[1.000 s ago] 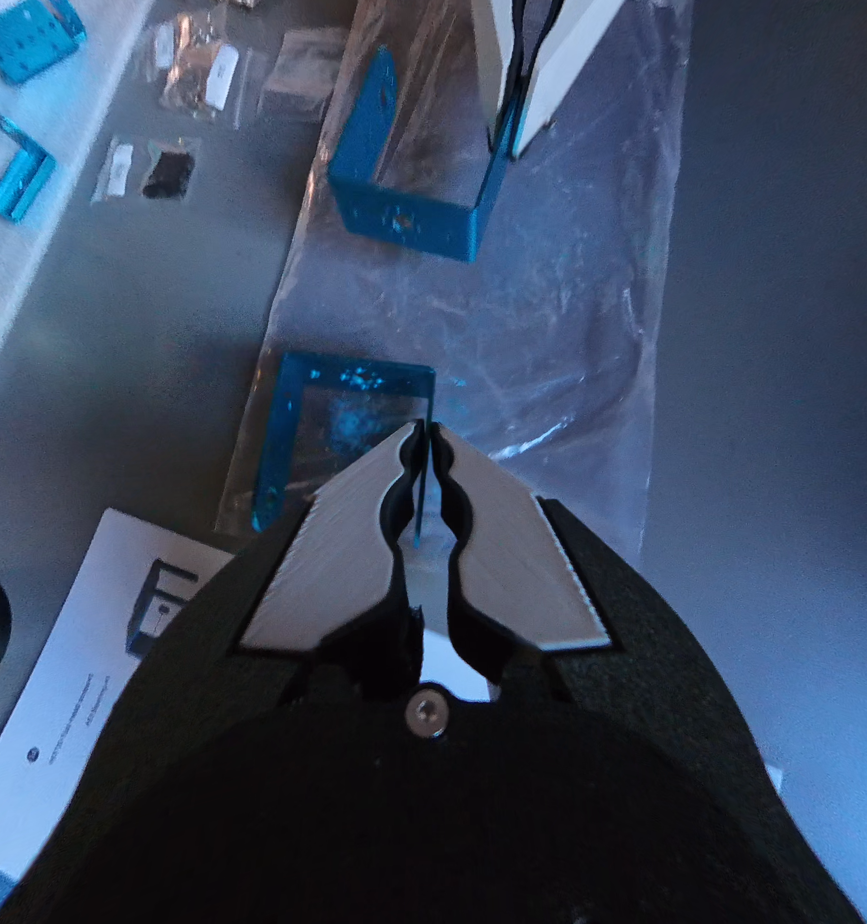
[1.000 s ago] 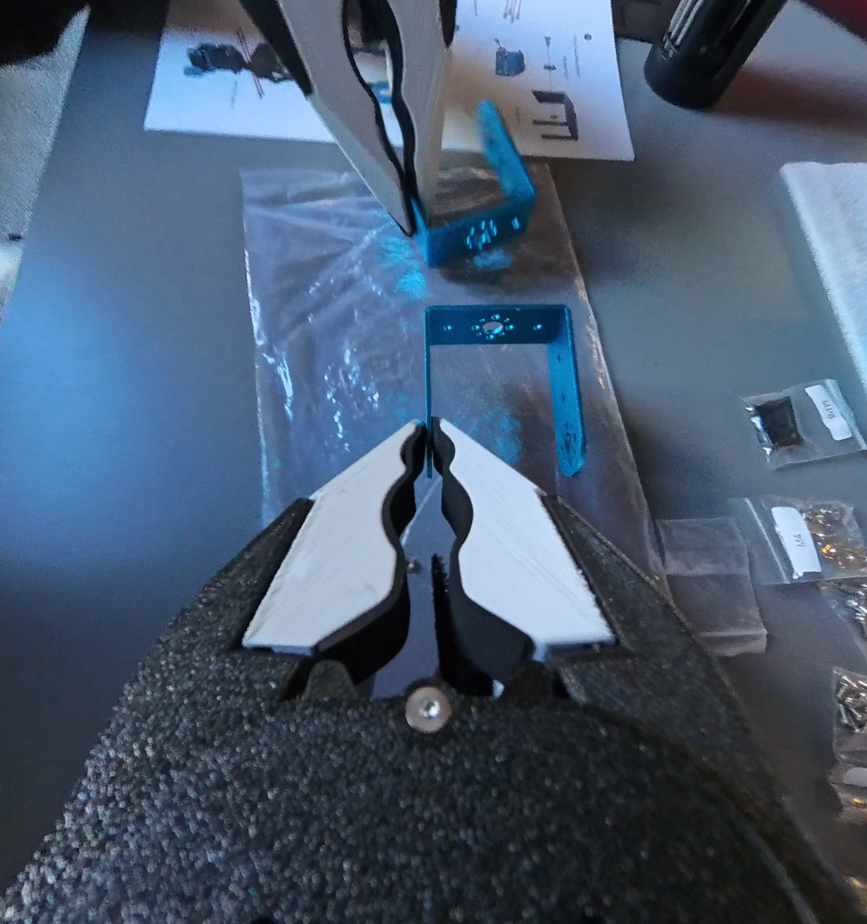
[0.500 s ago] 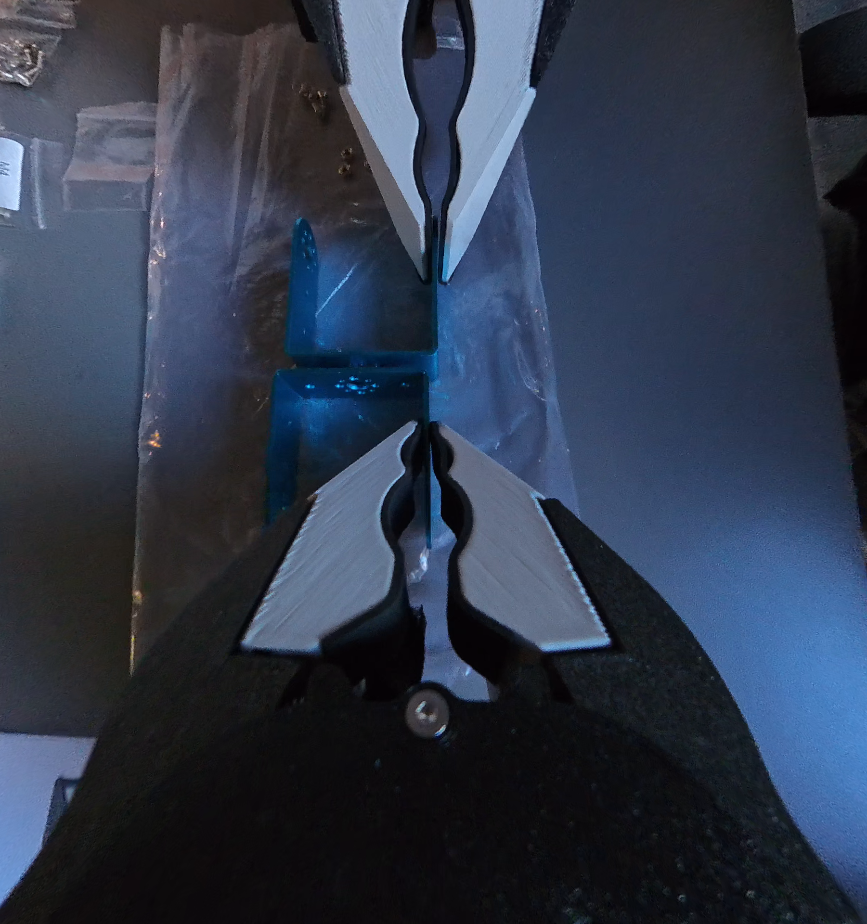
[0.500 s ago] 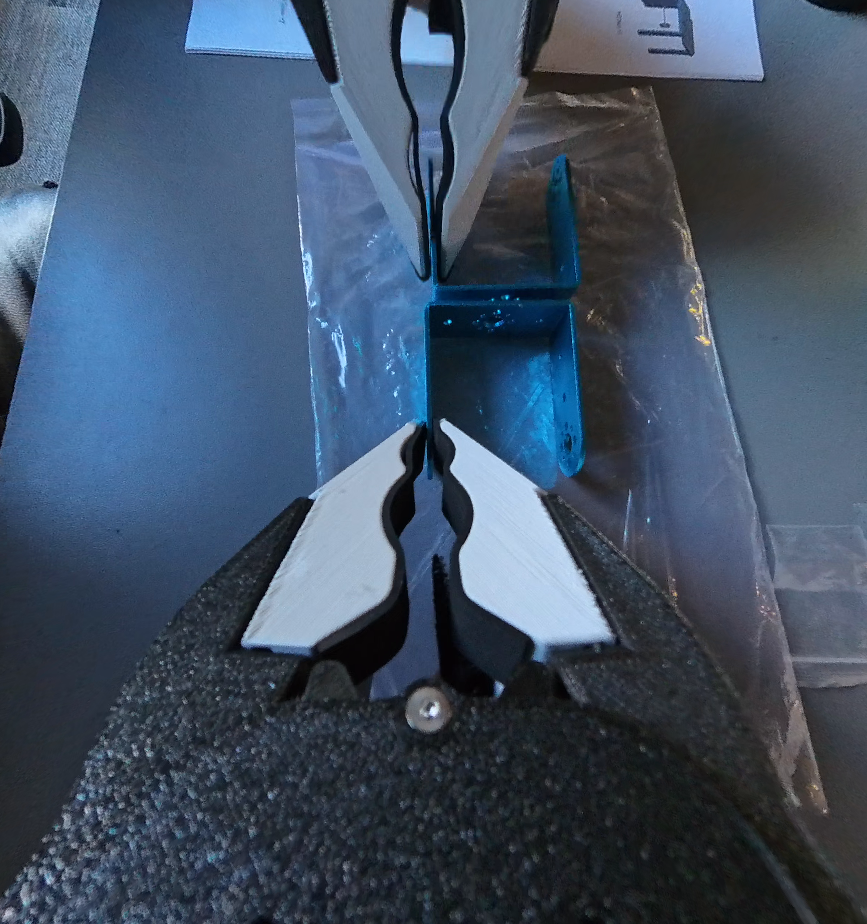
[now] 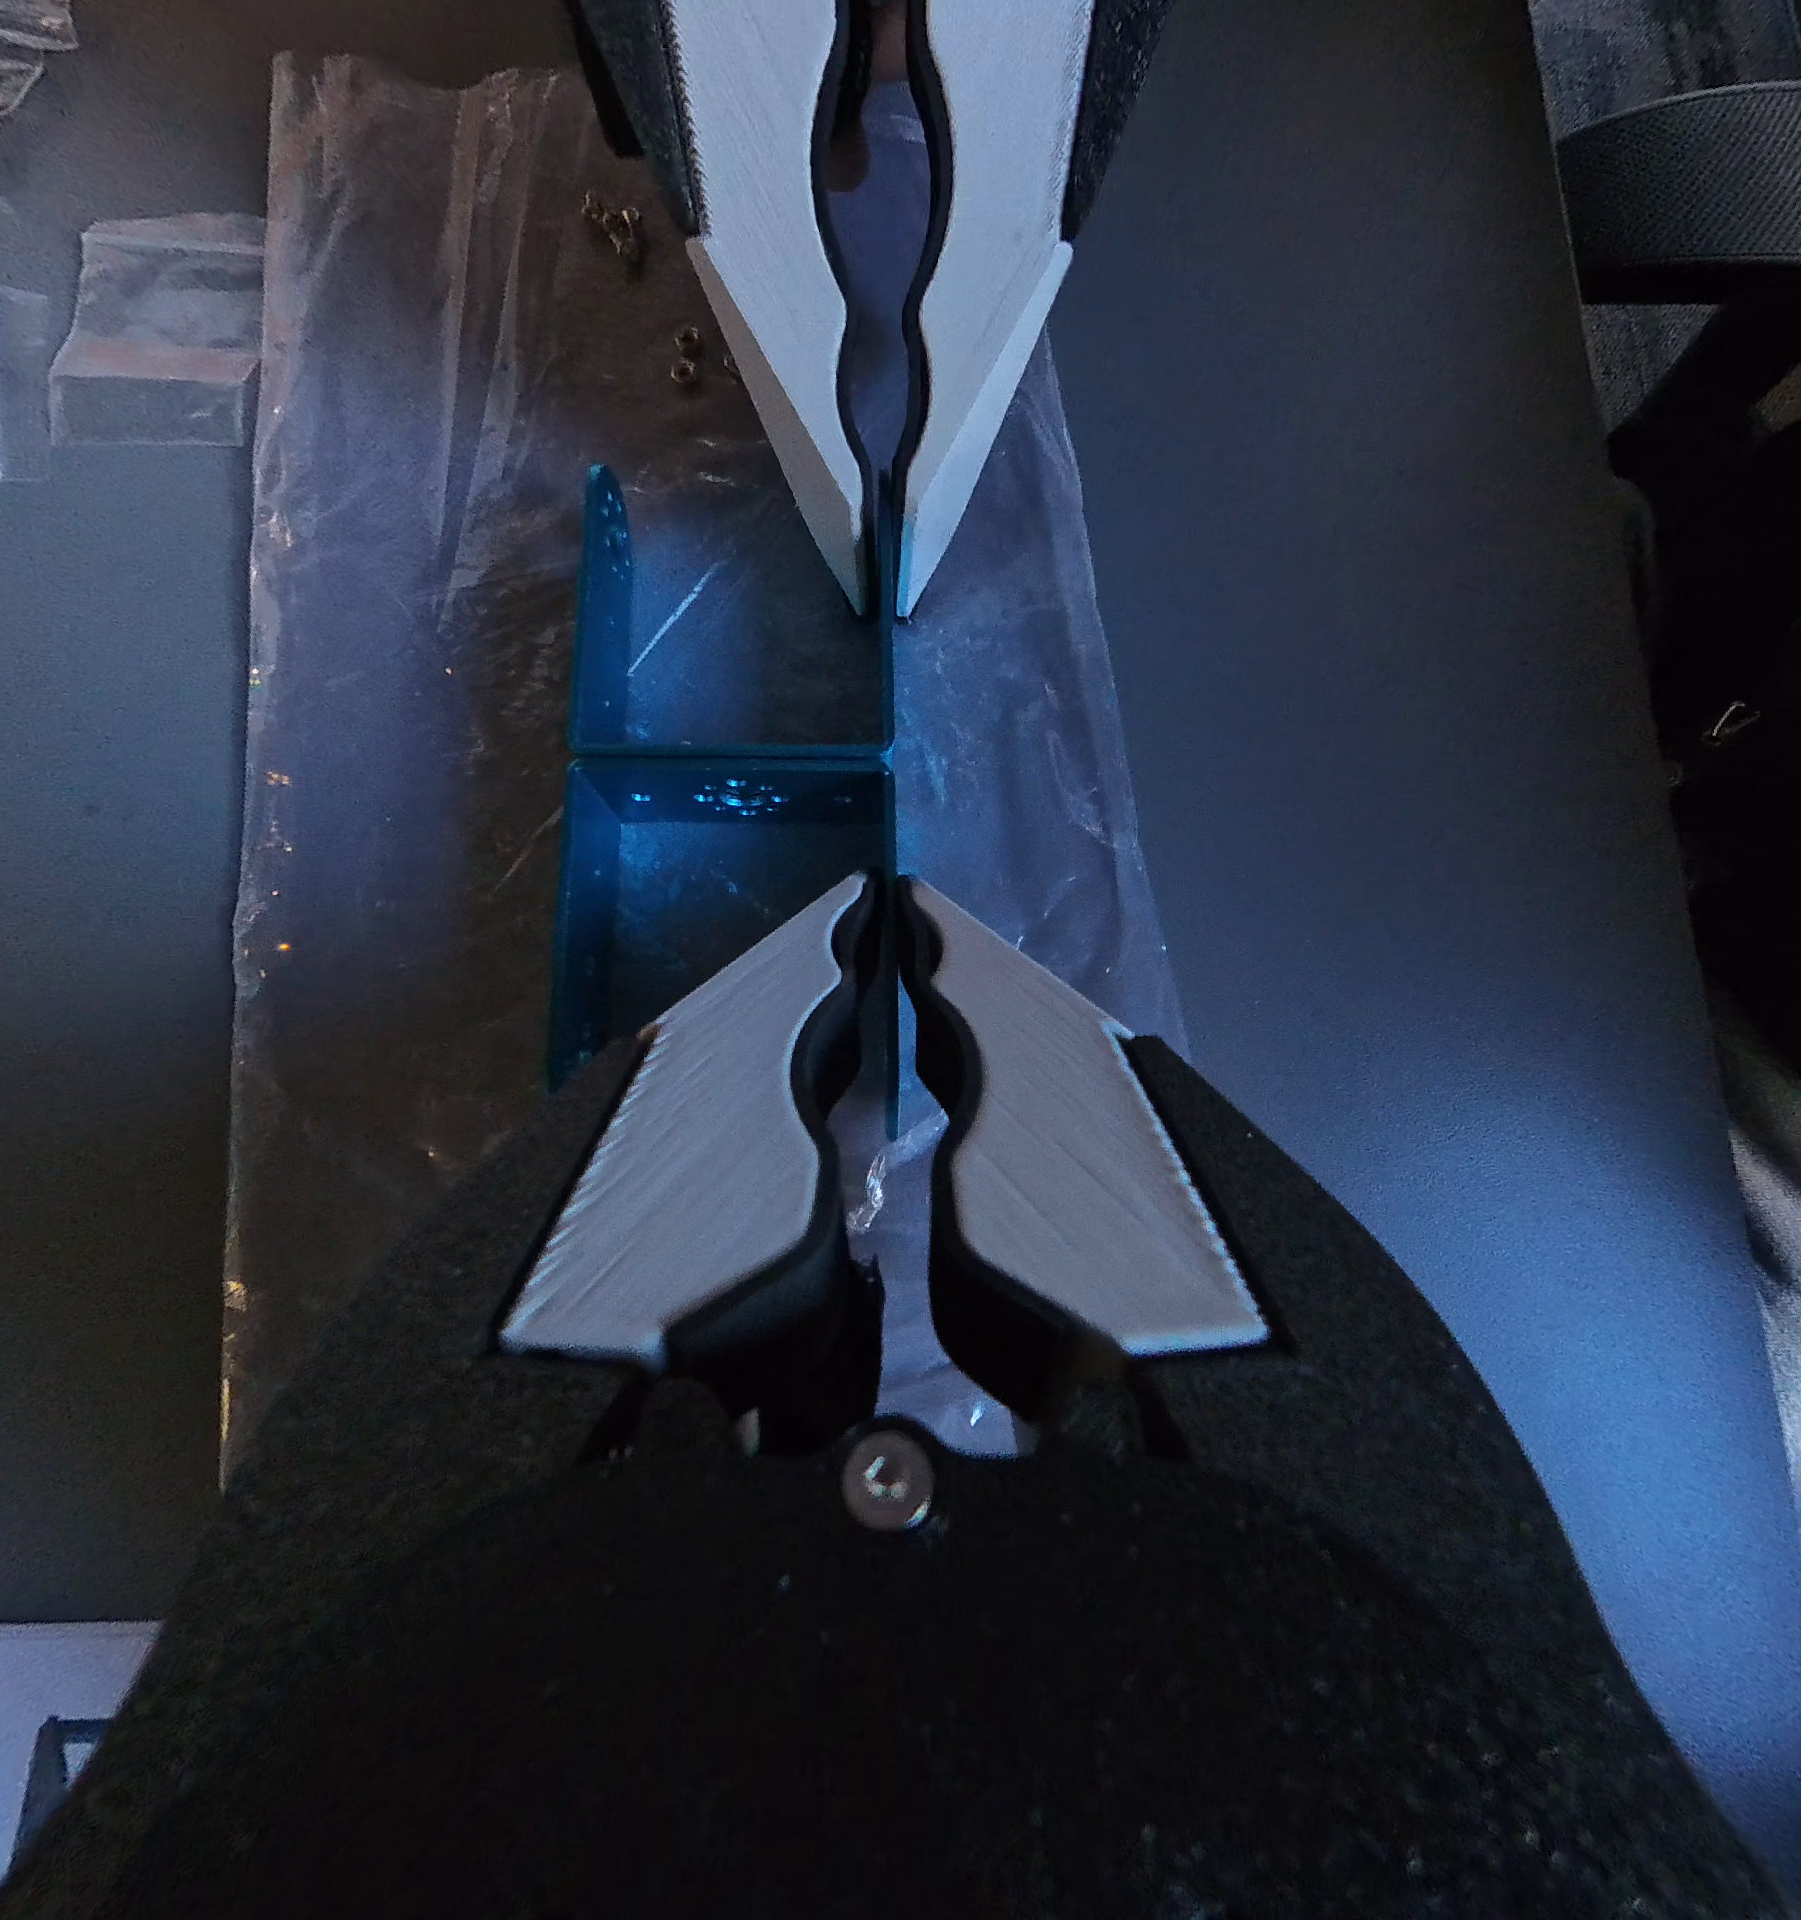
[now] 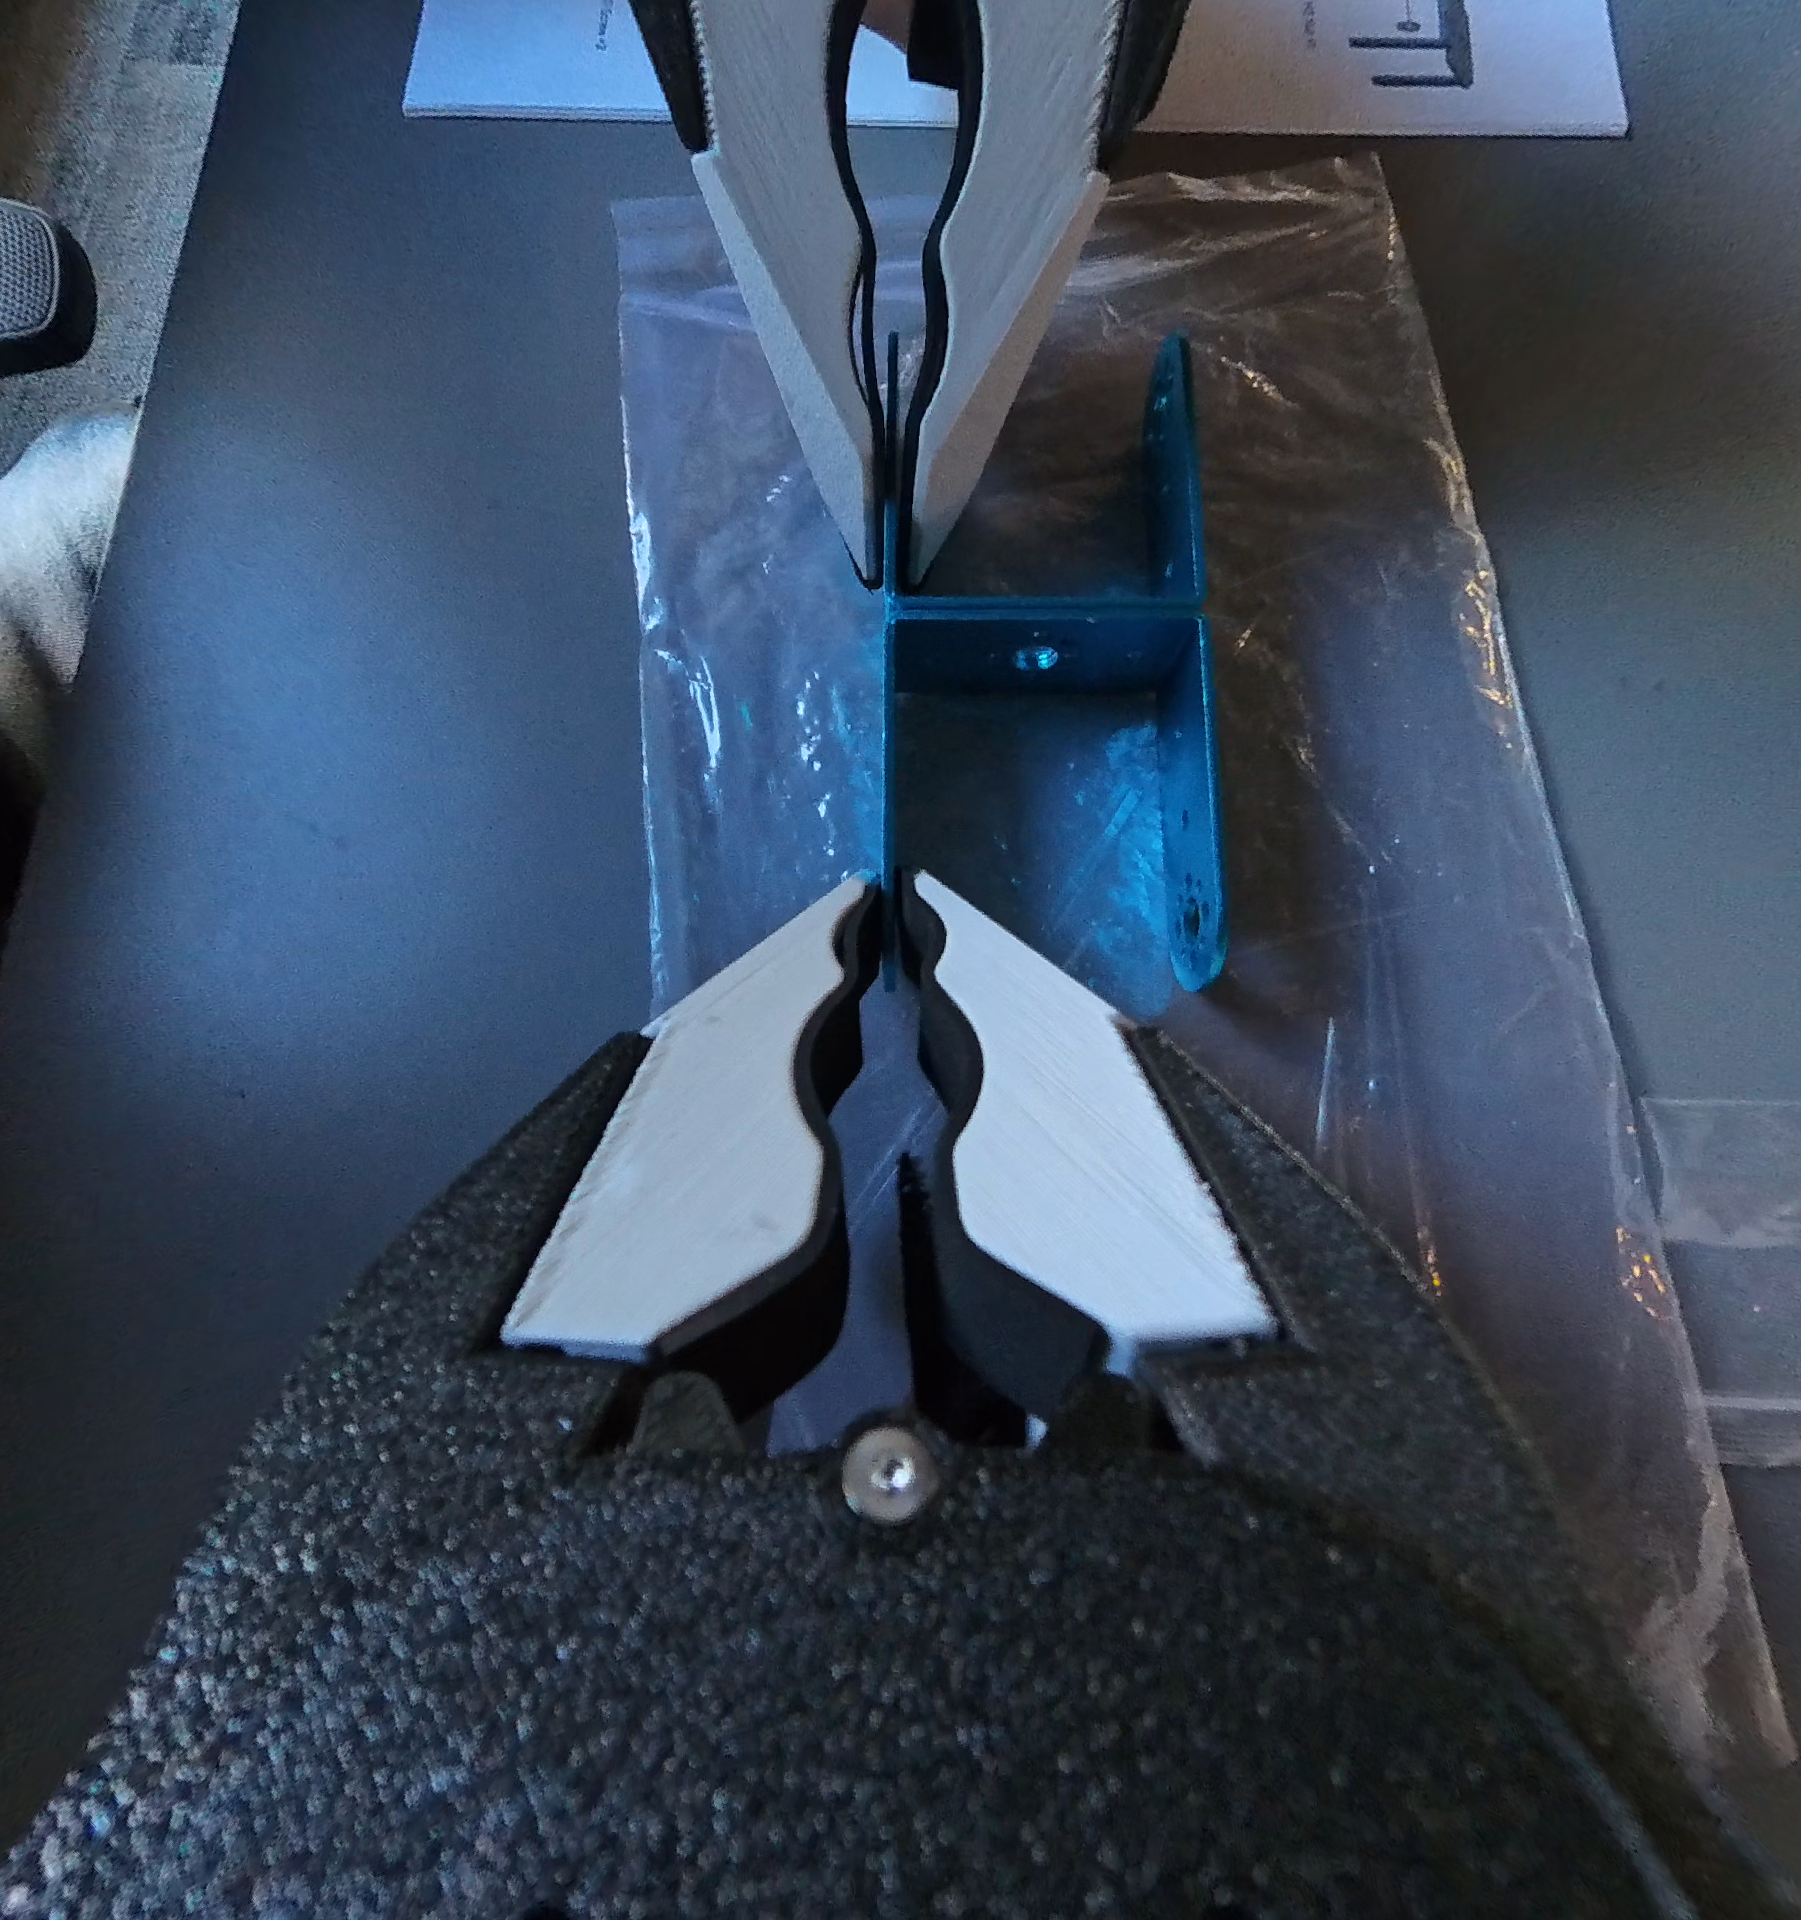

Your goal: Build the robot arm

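Observation:
Two blue U-shaped metal brackets meet back to back, base against base, over a clear plastic bag on a dark table. My left gripper is shut on the right leg of the near bracket. The right gripper faces it from the top, shut on a leg of the far bracket. In the right wrist view, my right gripper is shut on the left leg of its bracket. The left gripper opposite holds the other bracket.
Loose small nuts lie on the bag by the right gripper. Small clear parts bags lie at the left. A printed paper sheet lies behind the left gripper. Chair parts stand past the table's edge. My right fingertips sit around 6 cm from my left ones.
One second ago the brackets were apart and at an angle. Both grippers have swung into line and brought the bracket bases together. Since half a second ago they have hardly moved.

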Available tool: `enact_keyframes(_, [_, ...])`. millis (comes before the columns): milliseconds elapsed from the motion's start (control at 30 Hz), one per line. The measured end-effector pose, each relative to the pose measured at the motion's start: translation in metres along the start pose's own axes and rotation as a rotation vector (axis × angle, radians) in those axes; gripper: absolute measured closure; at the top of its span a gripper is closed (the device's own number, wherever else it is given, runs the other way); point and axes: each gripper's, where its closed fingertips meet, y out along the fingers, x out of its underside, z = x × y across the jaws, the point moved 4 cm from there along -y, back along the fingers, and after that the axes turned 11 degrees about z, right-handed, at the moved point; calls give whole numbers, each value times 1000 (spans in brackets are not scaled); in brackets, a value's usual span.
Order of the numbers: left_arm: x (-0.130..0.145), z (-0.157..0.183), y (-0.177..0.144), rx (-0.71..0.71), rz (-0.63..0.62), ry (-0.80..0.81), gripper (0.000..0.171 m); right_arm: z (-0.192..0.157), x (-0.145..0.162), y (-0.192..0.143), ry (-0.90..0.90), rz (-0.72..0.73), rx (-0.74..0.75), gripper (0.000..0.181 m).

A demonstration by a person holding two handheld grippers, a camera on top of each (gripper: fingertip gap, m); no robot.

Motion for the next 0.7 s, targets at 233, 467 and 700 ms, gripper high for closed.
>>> enact_keyframes(233, [-1, 0, 0, 6, -10, 2, 170, -1, 0, 0, -7, -1, -9, 180])
enact_keyframes(467, [-3, 3, 1, 0, -4, -73, 138, 1, 0, -1, -1, 0, -2, 153])
enact_keyframes(700, [-25, 47, -56, -189, 239, -107, 128, 8, -23, -31, 109, 192, -60, 140])
